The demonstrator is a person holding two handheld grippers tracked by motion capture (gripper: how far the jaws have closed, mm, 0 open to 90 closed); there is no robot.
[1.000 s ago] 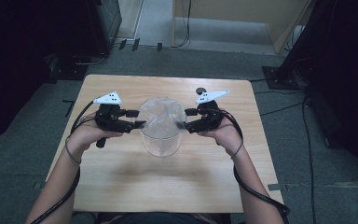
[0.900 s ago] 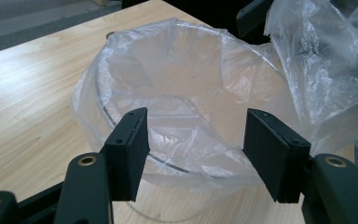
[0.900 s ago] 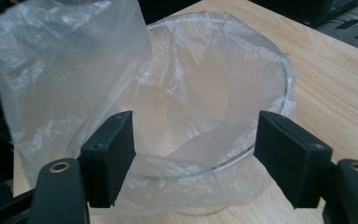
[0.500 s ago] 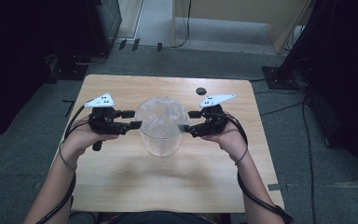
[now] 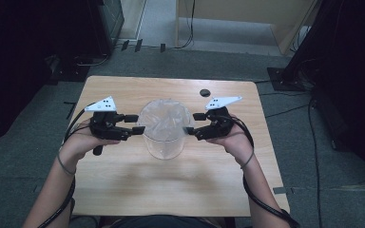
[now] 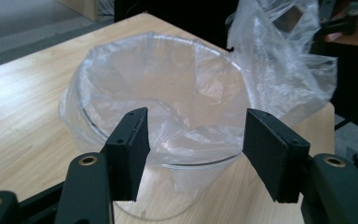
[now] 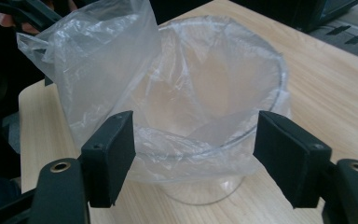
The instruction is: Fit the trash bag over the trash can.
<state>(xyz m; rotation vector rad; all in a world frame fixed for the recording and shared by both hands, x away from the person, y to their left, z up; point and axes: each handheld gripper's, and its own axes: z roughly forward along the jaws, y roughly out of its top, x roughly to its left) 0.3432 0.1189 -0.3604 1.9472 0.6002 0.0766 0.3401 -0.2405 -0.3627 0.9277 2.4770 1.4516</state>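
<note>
On the wooden table [image 5: 123, 190], a clear container [image 5: 164, 142] lined with a plastic bag [image 5: 164, 123] is flanked by the left gripper [image 5: 138, 124] and right gripper [image 5: 194, 123]; both jaws are kept wide, nothing held.

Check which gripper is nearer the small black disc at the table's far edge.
Right. The right gripper sits just nearer the person than the black disc; the left gripper is across the lined clear bucket, farther off.
</note>
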